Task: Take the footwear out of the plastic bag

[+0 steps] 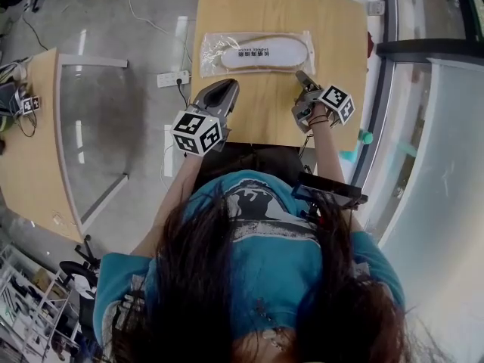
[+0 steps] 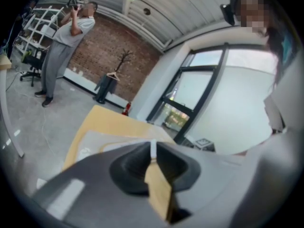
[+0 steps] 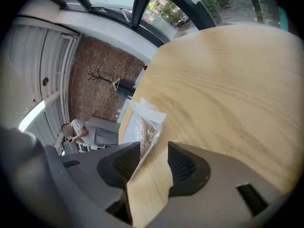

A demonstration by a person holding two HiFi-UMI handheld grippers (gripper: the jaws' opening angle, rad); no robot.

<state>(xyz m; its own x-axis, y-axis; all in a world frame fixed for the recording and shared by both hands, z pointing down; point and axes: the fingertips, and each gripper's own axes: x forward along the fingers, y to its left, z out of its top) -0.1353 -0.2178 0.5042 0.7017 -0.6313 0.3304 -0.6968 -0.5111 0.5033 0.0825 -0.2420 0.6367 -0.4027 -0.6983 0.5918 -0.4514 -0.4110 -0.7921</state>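
Footwear [image 1: 265, 52], a flat pale sole-shaped item, lies wholly inside the clear plastic bag [image 1: 215, 51], which rests flat across the middle of the wooden worktop [image 1: 257, 6].

Left tool [image 1: 224, 89]: closed on nothing, held above the near part of the worktop, short of the bag's left end.

Right tool [image 1: 302, 82]: jaws apart, nothing clamped. Its own view shows the bag's crinkled end just ahead of the gap, close to one pad (contact cannot be confirmed).

Progress: not begun in any visible sense. Bag unopened as far as can be seen, and no part of the footwear drawn out.

Outstanding, in my judgement: secure one end of the bag with one tool, find the opening, grip the footwear with the other, draw it clear and set it down on the worktop.
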